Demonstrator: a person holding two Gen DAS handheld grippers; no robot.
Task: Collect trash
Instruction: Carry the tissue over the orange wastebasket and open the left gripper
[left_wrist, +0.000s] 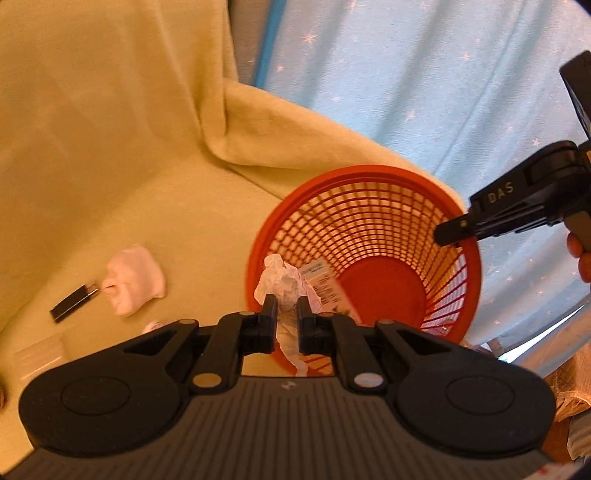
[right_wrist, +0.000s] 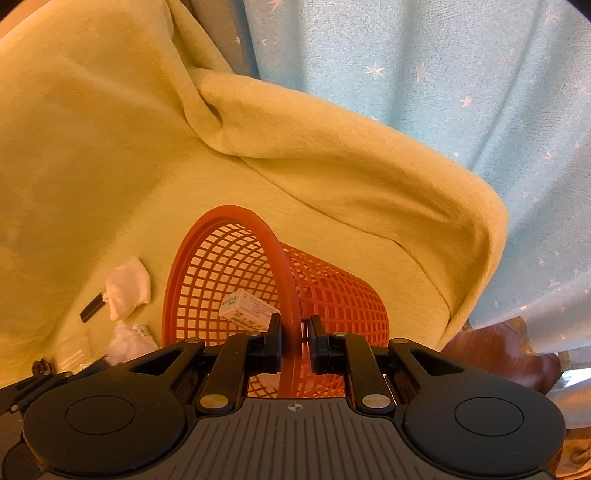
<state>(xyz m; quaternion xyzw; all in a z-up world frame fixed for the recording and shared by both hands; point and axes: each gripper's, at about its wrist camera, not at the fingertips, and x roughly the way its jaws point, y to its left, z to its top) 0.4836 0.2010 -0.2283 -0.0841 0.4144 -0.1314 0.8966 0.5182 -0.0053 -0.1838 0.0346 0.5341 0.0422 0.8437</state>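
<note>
Left gripper (left_wrist: 287, 301) first: its jaws are clenched on a crumpled white paper wad (left_wrist: 281, 284), which sticks up past the fingertips and trails down between the two fingers. It hangs right at the near lip of the red mesh wastebasket (left_wrist: 373, 206), whose mouth is tipped toward this camera so the solid round bottom shows. A small white carton with printed text (left_wrist: 325, 282) sits just beside the wad, at the basket's mouth; from the right wrist view the same carton (right_wrist: 246, 309) lies inside, against the mesh wall.

Over to the right gripper (right_wrist: 295, 325): the fingers straddle the basket's rim (right_wrist: 275, 254), one inside, one outside. The left finger touches the rim, while a sliver of gap shows on the other side, so I cannot tell whether the grip is fully tight. From the left camera that gripper (left_wrist: 448, 234) reaches in from the right onto the far rim, a person's fingers (left_wrist: 580, 254) on its handle.

Further out, on the yellow-green blanket (left_wrist: 110, 147): a balled white tissue (left_wrist: 135, 282) with a small black stick-shaped object (left_wrist: 74, 304) just beside it, both well apart from the basket. Behind everything hangs a pale blue curtain with little stars (left_wrist: 424, 92).
</note>
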